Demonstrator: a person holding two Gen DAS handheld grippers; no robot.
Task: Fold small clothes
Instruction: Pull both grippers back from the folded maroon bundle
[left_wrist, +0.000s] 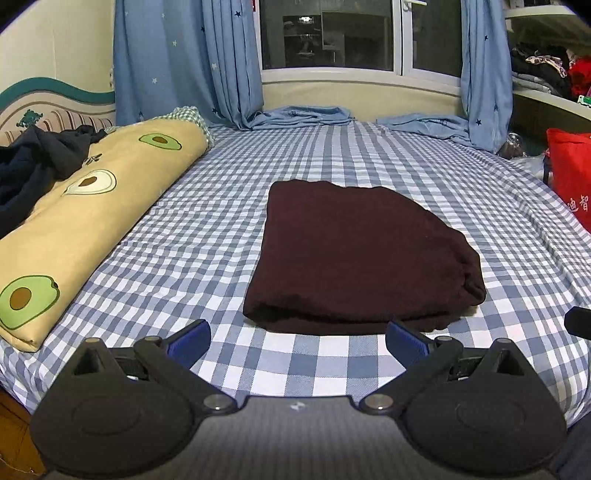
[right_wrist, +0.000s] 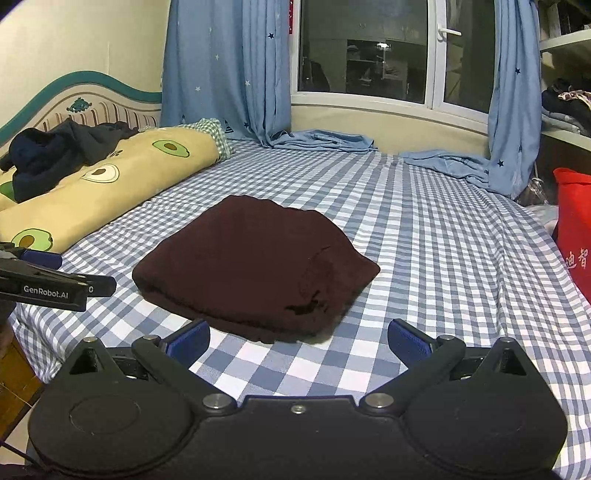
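Landmark: the dark maroon garment (left_wrist: 354, 254), which lies folded into a compact stack on the checked bedsheet (left_wrist: 221, 221). Well to its left lies the avocado-print pillow (left_wrist: 92, 206), with a heap of dark clothes (left_wrist: 33, 166) on the pillow's far end. My left gripper (left_wrist: 298, 338) sits just short of the garment's near edge, jaws spread wide, blue pads (left_wrist: 190, 341) empty and touching nothing. My right gripper (right_wrist: 299, 338) sits just short of the garment's near right corner, jaws likewise spread wide and holding nothing; in the right wrist view my left tool appears at the garment's left side, apart from the cloth. To the garment's right, at the bed edge, stands a red bag (left_wrist: 570, 177). Judgement: the folding of this item looks complete or nearly so, since the edges are stacked and no sleeve or hem trails out. The near right corner shows a bunched, puckered fold (right_wrist: 314, 291). The next move calls either for a light pinch to square that corner, or for both tools to take the near edge and set the stack aside before fetching another piece from the heap.
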